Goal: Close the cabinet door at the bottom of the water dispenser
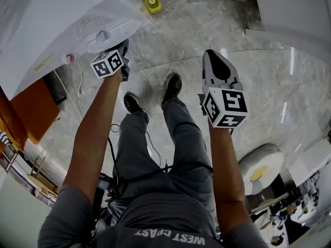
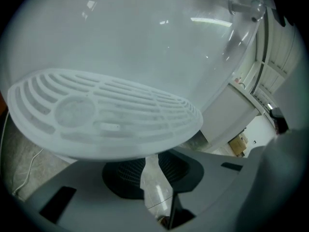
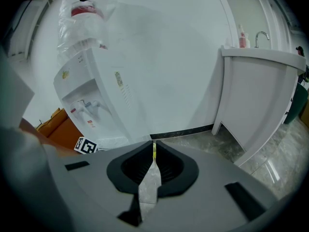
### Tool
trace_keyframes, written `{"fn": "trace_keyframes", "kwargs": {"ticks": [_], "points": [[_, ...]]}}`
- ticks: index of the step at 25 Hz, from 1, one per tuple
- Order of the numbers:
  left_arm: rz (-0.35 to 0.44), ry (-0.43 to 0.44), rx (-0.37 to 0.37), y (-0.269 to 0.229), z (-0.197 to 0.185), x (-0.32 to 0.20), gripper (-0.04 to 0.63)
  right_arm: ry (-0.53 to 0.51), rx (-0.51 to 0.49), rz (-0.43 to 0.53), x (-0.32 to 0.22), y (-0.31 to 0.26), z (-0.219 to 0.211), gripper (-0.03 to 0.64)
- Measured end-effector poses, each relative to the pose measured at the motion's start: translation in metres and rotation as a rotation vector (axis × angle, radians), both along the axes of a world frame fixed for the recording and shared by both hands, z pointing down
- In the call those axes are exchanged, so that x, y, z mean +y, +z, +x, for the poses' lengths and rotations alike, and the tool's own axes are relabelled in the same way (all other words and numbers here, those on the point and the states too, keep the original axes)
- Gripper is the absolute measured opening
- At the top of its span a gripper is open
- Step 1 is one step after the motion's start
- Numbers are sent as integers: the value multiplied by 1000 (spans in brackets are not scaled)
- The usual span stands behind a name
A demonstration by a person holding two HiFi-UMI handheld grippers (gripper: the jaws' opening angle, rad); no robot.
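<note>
The white water dispenser (image 1: pixel 46 30) fills the upper left of the head view, and its round slotted drip tray (image 1: pixel 111 35) juts out. My left gripper (image 1: pixel 121 61) is right under that tray. In the left gripper view the drip tray (image 2: pixel 101 115) covers the jaw tips; the gap below it shows only floor, so the jaws stand a little apart with nothing between them. My right gripper (image 1: pixel 220 68) hangs over the floor, apart from the dispenser, its jaws meeting at the tip (image 3: pixel 154 146). The dispenser (image 3: pixel 96 95) stands left in the right gripper view. I cannot make out the cabinet door.
An orange box (image 1: pixel 33 110) stands left of the dispenser. A yellow object (image 1: pixel 152 3) lies on the marble floor beyond it. A white sink cabinet (image 3: pixel 260 91) stands at the right. The person's legs and shoes (image 1: pixel 173 87) are between the grippers. A thin cable (image 1: pixel 80 81) runs near the dispenser.
</note>
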State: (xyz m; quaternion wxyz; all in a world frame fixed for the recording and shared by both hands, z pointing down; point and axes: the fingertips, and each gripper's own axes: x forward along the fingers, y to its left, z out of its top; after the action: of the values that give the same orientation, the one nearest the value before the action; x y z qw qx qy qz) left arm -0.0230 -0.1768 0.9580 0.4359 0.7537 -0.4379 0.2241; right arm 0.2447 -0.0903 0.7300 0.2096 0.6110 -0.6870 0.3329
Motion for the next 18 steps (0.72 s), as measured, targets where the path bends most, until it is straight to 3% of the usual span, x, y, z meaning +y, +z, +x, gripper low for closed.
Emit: {"fn": "trace_keyframes", "kwargs": {"ticks": [9, 18], "points": [[2, -6, 14, -4, 5, -2, 77, 2, 2, -5, 0, 0, 1, 31], [-65, 54, 1, -49, 12, 52, 77, -11, -11, 37, -14, -47, -14, 31]]}}
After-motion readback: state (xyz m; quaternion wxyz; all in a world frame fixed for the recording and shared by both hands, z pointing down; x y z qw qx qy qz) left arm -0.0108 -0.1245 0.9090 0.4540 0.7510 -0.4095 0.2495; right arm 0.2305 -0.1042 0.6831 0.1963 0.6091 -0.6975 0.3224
